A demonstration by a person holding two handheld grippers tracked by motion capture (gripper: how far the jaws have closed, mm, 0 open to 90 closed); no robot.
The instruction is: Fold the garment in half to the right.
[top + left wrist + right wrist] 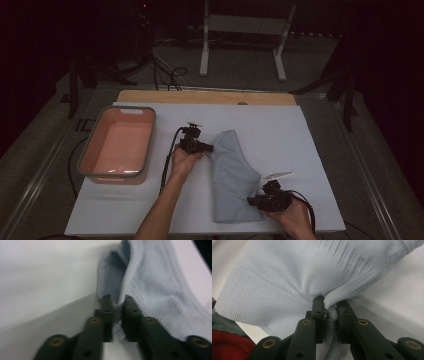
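Pale blue ribbed knit garment [231,175], folded lengthwise, lies on the white table sheet [300,150] a bit right of centre, long axis running from far end to near edge. Left gripper [206,148] w/ its black jaws clamped on the garment's stitched edge at the far-left side; in the left gripper view the jaws are drawn close w/ the hem [117,311] pinched between them, open-weave fabric spreading up and to the right. Right gripper [251,200] is clamped on the garment's near-right edge; right gripper view shows a bunched fold of cloth [332,307] squeezed between the jaws, ribbed band fanning out to the left. Each gripper held in a hand, forearms coming in from the bottom. Pink rectangular plastic tub with grey rim [82,152] sits at the left of the sheet, well apart from the garment; nothing inside it, bare pink floor visible. Light wooden board edge [150,96] shows beyond the sheet's far side.
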